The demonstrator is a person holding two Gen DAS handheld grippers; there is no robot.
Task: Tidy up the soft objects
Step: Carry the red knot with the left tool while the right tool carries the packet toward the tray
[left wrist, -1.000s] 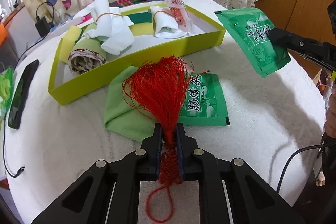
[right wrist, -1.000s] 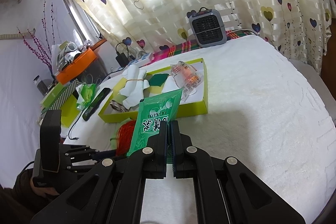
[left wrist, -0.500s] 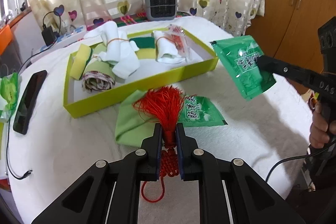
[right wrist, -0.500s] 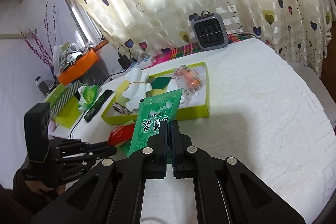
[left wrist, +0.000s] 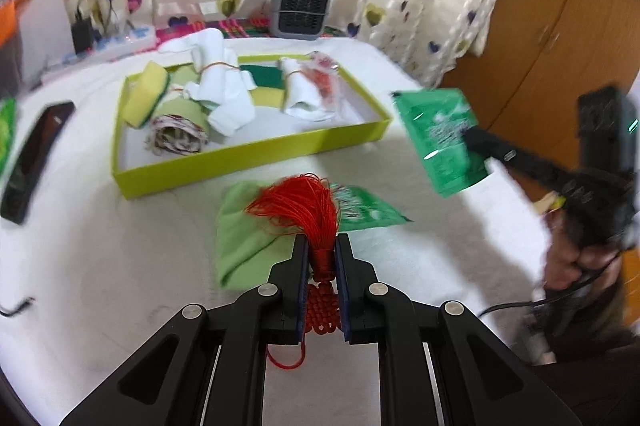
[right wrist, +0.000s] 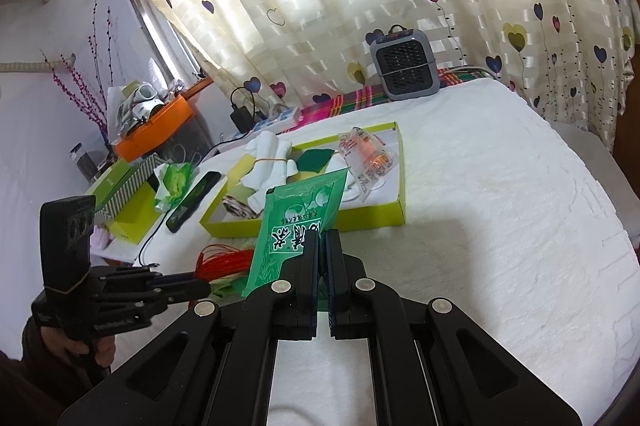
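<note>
With its jaws clamped on the neck of a red tassel (left wrist: 304, 210), the left gripper (left wrist: 321, 246) holds the fringe fanned out ahead of its tips, above a light green cloth (left wrist: 240, 226) and 1 green packet (left wrist: 368, 212) lying flat on the white bedcover (left wrist: 100, 266). The right gripper (right wrist: 322, 238) is clenched on a 2nd green packet (right wrist: 296, 222), which stands up in front of its fingertips, off the bedcover. Beyond both grippers sits a yellow-green tray (left wrist: 256, 150) holding rolled white cloths (left wrist: 220, 86), sponges (left wrist: 146, 98) and a clear pouch (right wrist: 366, 158).
</note>
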